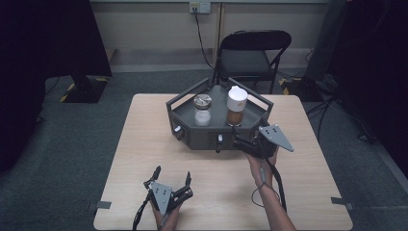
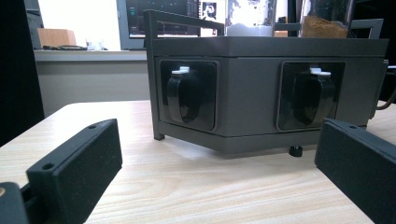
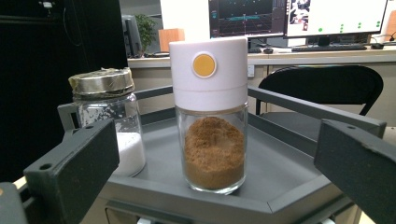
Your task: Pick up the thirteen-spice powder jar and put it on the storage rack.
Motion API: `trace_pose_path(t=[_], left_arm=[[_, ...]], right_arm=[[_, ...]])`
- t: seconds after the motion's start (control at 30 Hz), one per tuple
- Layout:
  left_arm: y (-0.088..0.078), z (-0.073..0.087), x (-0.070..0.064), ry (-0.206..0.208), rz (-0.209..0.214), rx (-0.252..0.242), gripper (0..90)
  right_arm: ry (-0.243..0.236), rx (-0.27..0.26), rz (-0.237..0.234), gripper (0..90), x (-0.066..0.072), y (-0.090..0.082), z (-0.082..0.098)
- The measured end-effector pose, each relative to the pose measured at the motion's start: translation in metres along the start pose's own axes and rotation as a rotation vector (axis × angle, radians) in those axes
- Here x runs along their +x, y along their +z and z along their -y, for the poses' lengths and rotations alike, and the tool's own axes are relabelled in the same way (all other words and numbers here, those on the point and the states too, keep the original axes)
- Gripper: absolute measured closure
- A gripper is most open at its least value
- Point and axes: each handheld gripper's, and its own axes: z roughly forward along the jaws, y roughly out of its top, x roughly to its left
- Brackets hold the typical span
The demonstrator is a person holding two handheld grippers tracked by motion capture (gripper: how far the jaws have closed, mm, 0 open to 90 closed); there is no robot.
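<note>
Lining up right gripper (image 1: pixel 239 141), jaws wide, empty, on white-capped glass jar of brown powder (image 3: pixel 213 114) in dark hexagonal tray (image 3: pixel 285 170). Left gripper (image 1: pixel 172 178) open, idle. Next, probably: advance, close on glass.

Dim room, evenly lit table, dark corners; near jaws slightly blurred.

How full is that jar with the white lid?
About half full. In the right gripper view, brown powder fills the lower half of the white-lidded jar's clear glass; it stands upright on the grey tray.
</note>
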Motion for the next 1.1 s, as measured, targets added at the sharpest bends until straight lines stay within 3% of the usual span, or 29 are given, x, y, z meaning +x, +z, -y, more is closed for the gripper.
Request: trace_pose_path(t=[0.47,0.63,1.1], left_arm=[[0.0,0.0,0.0,0.0,0.0,0.0,0.0],[0.0,0.0,0.0,0.0,0.0,0.0,0.0],[0.0,0.0,0.0,0.0,0.0,0.0,0.0]], right_arm=[[0.0,-0.021,-0.001,0.0,0.0,-0.029,0.025],[0.022,-0.028,-0.006,0.0,-0.001,-0.037,0.041],[-0.016,-0.023,0.039,0.0,0.008,-0.069,0.081]])
